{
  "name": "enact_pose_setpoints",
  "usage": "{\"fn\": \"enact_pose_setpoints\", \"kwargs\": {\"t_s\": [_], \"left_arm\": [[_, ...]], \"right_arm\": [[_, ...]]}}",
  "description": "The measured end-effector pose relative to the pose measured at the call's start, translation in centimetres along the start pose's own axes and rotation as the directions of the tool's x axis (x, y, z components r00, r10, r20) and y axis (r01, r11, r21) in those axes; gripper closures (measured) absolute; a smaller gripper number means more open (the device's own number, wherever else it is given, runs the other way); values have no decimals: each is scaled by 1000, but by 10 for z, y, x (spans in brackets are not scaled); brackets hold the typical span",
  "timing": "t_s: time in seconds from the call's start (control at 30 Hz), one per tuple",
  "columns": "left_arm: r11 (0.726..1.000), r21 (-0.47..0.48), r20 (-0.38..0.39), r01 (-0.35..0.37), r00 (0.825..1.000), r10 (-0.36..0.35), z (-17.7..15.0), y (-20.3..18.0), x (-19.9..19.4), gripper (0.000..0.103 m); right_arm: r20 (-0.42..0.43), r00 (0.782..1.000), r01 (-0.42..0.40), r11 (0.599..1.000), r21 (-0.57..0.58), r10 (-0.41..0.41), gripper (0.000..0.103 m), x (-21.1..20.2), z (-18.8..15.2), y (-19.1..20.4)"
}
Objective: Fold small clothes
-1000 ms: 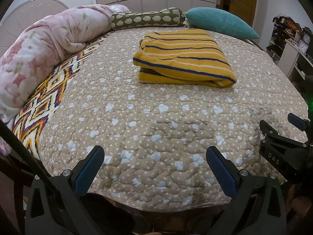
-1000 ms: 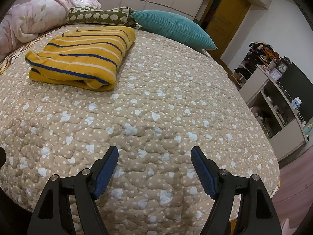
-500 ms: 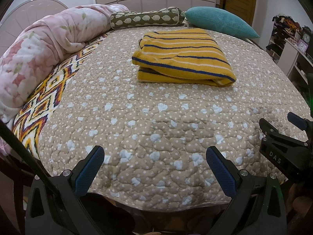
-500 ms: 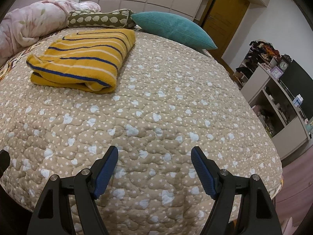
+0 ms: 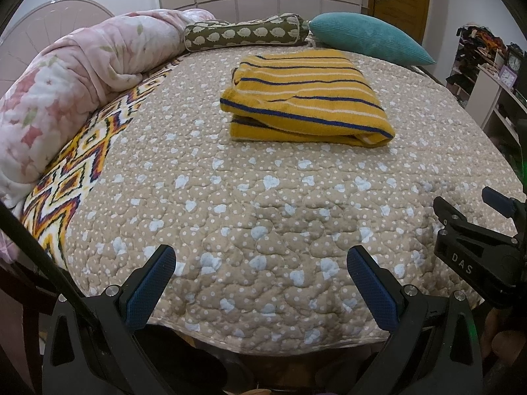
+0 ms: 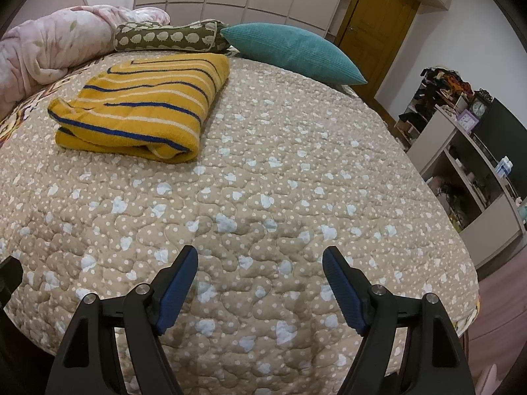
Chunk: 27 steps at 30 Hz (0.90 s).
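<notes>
A yellow garment with blue and white stripes lies folded in a thick rectangle on the far middle of the bed; it also shows in the right wrist view at the upper left. My left gripper is open and empty above the bed's near edge, well short of the garment. My right gripper is open and empty, also near the front edge, to the right of the garment. The right gripper's body shows at the right of the left wrist view.
The bed has a beige quilt with white hearts. A pink floral blanket roll lies along the left, a hedgehog-print bolster and a teal pillow at the head. White shelves stand to the right, a wooden door behind.
Both grippers have drawn back slightly from the folded garment and stay open. The garment has not moved.
</notes>
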<state>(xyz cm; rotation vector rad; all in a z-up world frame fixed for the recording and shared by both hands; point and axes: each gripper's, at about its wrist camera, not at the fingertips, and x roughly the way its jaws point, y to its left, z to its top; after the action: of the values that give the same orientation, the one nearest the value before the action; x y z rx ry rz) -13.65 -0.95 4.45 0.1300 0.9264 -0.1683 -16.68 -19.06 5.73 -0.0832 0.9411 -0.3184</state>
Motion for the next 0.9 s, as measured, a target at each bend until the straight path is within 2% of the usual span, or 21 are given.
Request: {"fn": "enact_pose_setpoints", "kwargs": {"t_s": [0.8,0.9], "left_arm": [[1000,-5,0,16,1000,-16,-2,1,-3,0],[1000,-2,-18,26,1000,-26,-2,-1,-2,0]], "right_arm": [[22,999,-24,1000,9,24,21,-4,-1,2],[8,999,-31,1000,0,31,20,-3,0,3]]}}
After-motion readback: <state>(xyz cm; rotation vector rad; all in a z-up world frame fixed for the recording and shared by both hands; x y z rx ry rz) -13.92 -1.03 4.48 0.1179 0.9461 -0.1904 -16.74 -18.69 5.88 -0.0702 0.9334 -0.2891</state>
